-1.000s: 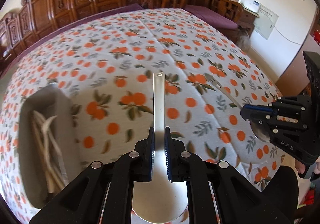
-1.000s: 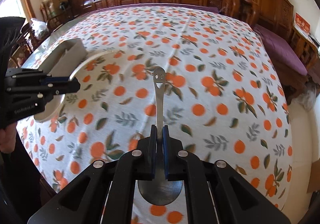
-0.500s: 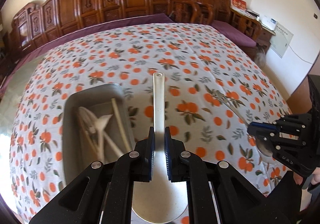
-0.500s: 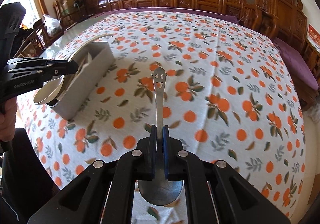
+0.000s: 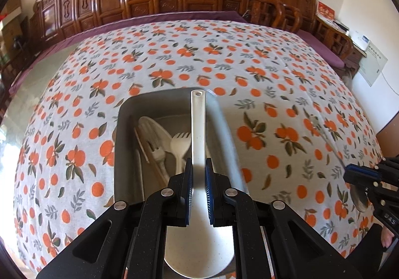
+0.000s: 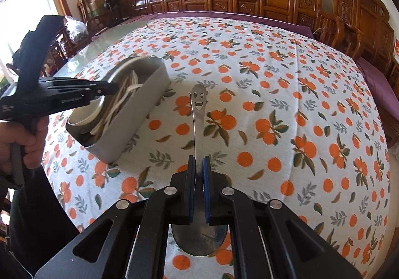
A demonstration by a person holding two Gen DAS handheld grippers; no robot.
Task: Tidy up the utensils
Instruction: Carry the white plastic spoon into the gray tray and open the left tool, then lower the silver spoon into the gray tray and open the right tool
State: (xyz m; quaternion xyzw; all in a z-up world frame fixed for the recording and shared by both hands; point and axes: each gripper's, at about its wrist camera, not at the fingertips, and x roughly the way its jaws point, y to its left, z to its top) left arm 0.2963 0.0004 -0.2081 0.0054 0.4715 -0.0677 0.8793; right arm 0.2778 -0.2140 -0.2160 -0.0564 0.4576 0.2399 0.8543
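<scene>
Left gripper (image 5: 198, 189), jaws pinching the white spoon (image 5: 198, 129), handle pointing forward along the grey utensil box (image 5: 119, 134) directly beneath it. Right gripper (image 6: 198, 186), jaws pinching the metal spoon (image 6: 198, 124), stands beside the box over the table (image 6: 311, 104), farther off.

A home dining room is showing here: carved wooden chairs (image 6: 359, 17) are lining the far side of a large table under an orange-print tablecloth (image 5: 249, 59).

"DAS" on right tongs (image 5: 355, 175) — other lettering too blurred
</scene>
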